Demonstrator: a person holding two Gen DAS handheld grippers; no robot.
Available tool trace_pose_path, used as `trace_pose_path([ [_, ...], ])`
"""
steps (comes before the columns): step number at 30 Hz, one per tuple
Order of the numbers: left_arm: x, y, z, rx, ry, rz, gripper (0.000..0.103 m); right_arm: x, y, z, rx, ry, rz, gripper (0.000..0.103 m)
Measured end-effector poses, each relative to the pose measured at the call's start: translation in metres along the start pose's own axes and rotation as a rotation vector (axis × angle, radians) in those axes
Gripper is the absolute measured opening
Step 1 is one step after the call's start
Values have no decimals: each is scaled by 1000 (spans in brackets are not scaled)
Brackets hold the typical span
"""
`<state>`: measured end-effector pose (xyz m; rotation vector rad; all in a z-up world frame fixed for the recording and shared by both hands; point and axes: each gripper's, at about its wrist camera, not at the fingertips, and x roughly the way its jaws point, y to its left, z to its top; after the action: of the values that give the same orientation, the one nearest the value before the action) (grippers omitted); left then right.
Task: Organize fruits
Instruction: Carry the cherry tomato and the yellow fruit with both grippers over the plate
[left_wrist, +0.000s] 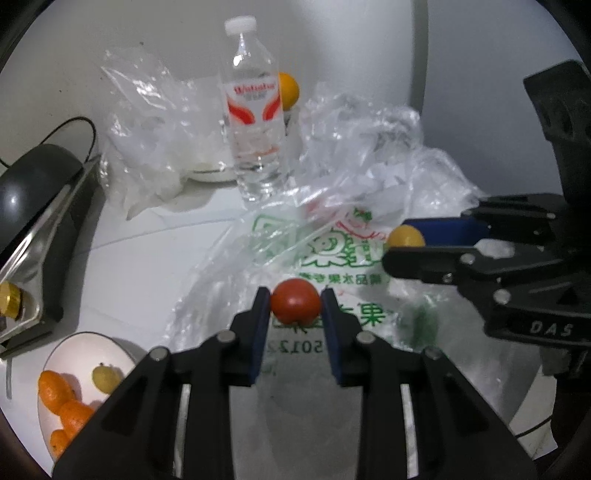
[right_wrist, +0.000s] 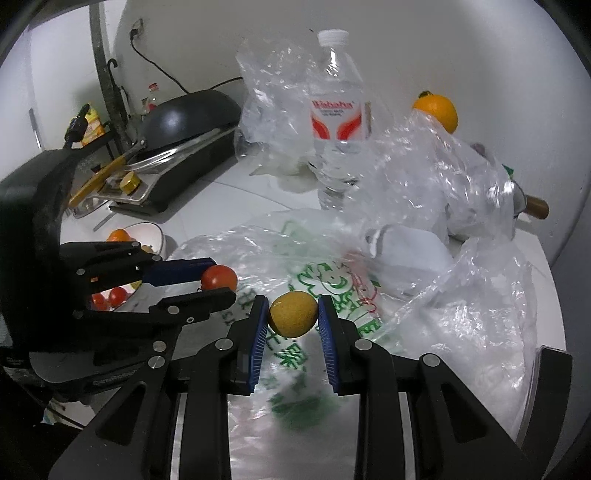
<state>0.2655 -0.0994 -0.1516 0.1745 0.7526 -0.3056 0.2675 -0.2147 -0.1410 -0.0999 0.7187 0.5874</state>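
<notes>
Red and smooth, a small tomato (left_wrist: 295, 301) sits clamped between the blue pads of the left tongs (left_wrist: 295, 303), held above a crumpled clear plastic bag with green print (left_wrist: 332, 254) that covers the middle of the white bench (left_wrist: 147, 258). Beside it, the right tongs (right_wrist: 293, 314) are clamped on a small yellow fruit (right_wrist: 293, 314), round and finely speckled, also lifted clear of the bag. Neither fruit has a marked long axis; each is gripped across its width.

The coming move likely turns on the white plate (left_wrist: 122, 350) near the bench's front left edge. It lies down and to the left of the left tongs, so the left hand is nearer. It already carries small oranges (left_wrist: 59, 398) and one yellowish fruit (left_wrist: 104, 377). The right wrist view shows red tomatoes (right_wrist: 110, 297) low on that side too, though what holds them is hidden.

A water bottle (left_wrist: 255, 122) stands at the back, an orange (left_wrist: 289, 90) behind it.
</notes>
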Motion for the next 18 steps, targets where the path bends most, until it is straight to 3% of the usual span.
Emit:
trace_pose_path([
  [18, -63, 26, -34, -50, -59, 24, 29, -12, 62, 8, -84, -8, -1, 29],
])
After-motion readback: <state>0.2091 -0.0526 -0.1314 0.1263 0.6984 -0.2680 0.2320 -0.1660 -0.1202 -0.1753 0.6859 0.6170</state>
